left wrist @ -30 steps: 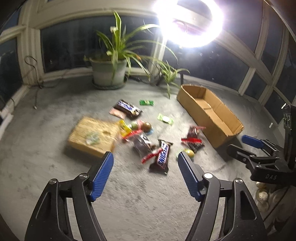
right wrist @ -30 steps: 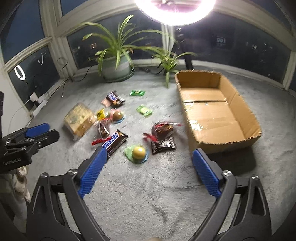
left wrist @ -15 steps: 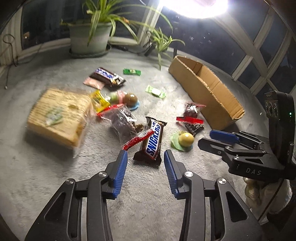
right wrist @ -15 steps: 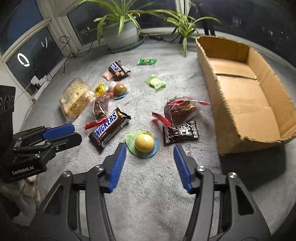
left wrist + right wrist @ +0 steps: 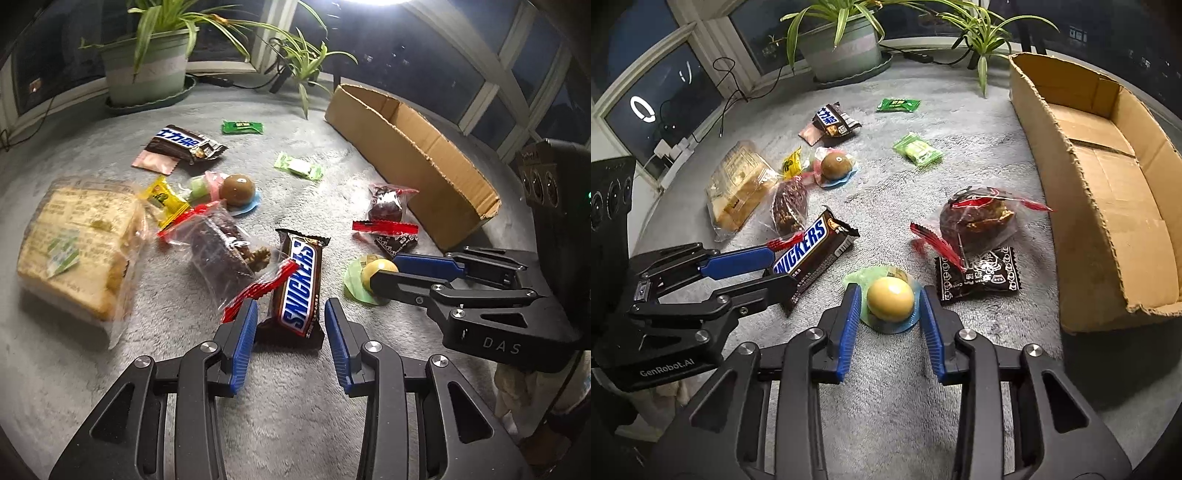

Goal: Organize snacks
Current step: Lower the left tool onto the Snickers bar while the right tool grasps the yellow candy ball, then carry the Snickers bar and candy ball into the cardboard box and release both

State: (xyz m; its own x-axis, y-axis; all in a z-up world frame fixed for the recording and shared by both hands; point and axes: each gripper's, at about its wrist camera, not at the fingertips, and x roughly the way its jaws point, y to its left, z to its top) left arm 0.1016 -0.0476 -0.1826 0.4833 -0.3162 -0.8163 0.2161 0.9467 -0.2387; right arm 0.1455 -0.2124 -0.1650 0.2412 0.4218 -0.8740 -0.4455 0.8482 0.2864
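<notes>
A brown Snickers bar (image 5: 301,291) lies on the grey carpet. My left gripper (image 5: 290,314) straddles its near end. The jaws are closing and the blue pads stand close to the wrapper's sides, with no clear press. A yellow ball candy (image 5: 890,299) on a green-blue wrapper sits between the fingers of my right gripper (image 5: 888,295). Those jaws are closing too, and the pads are just off the ball. Each wrist view shows the other gripper from the side: left gripper (image 5: 781,269), right gripper (image 5: 384,269). An open cardboard box (image 5: 1052,158) stands to the right.
Loose snacks lie beyond: a bagged bread loaf (image 5: 77,240), a brown cake in a clear bag (image 5: 218,247), a brown ball candy (image 5: 238,190), a second chocolate bar (image 5: 184,144), green sweets (image 5: 299,168), a dark packet (image 5: 979,273). A potted plant (image 5: 147,62) stands at the back.
Both grippers came down and forward onto the snacks. Their jaws narrowed from wide apart, the left around the Snickers bar, the right around the yellow ball candy.
</notes>
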